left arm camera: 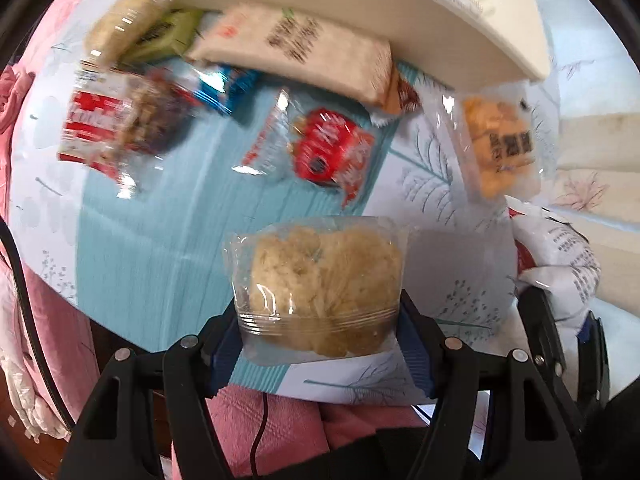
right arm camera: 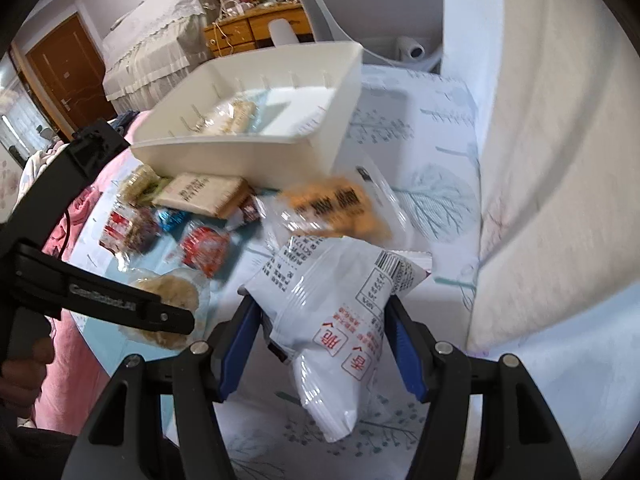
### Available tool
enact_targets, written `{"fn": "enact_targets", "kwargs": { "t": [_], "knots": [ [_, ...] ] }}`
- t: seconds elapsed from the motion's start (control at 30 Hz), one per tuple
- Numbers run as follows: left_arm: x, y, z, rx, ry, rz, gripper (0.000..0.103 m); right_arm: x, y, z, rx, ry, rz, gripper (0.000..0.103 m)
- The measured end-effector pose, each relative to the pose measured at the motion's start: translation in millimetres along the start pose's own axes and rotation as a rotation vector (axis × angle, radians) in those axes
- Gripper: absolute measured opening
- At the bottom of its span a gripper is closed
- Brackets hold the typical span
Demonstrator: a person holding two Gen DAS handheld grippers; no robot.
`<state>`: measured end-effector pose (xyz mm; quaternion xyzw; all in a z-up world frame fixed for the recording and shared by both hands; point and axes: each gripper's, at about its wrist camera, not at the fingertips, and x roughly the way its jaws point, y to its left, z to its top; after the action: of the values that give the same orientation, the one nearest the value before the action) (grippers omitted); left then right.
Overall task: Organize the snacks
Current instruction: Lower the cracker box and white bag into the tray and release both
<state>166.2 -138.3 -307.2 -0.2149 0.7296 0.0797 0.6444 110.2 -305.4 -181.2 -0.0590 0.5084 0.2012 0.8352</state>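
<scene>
My left gripper (left arm camera: pixel 320 344) is shut on a clear packet of pale rice crackers (left arm camera: pixel 320 280), held above the table; it also shows in the right wrist view (right arm camera: pixel 172 296). My right gripper (right arm camera: pixel 320 344) is shut on a white snack bag with red print (right arm camera: pixel 336 312), also seen at the right edge of the left wrist view (left arm camera: pixel 560 264). A white plastic bin (right arm camera: pixel 256 152) stands behind the snacks and holds one pale packet (right arm camera: pixel 228 118). Loose on the table lie an orange cracker packet (left arm camera: pixel 500 144), a red packet (left arm camera: pixel 332 148), a red-and-white packet (left arm camera: pixel 108 128) and a long beige packet (left arm camera: pixel 296 52).
The table has a blue-and-white leaf-print cloth (left arm camera: pixel 160 240). A pink quilt (left arm camera: pixel 280 420) lies below its near edge. A cream cushion or wall (right arm camera: pixel 540 160) rises on the right. A small blue packet (left arm camera: pixel 224 84) and a green packet (left arm camera: pixel 160 36) lie by the bin.
</scene>
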Motion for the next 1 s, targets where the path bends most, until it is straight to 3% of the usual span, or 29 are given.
{"fn": "enact_targets", "kwargs": {
  "t": [0.3,0.73,1.0],
  "knots": [
    [-53.8,16.4,22.0,0.022,-0.094,-0.028,0.068,-16.8,43.3,39.2,-0.052,-0.119,0.002,0.063],
    [-188.2,77.2,82.3,0.135,-0.226,-0.062,0.069,-24.5,79.0,110.0,-0.047,-0.276,-0.050,0.064],
    [-212.9,83.0,123.4,0.211,-0.309,-0.097,0.069,-15.5,86.4,143.7,-0.014,-0.334,-0.091,0.064]
  ]
}}
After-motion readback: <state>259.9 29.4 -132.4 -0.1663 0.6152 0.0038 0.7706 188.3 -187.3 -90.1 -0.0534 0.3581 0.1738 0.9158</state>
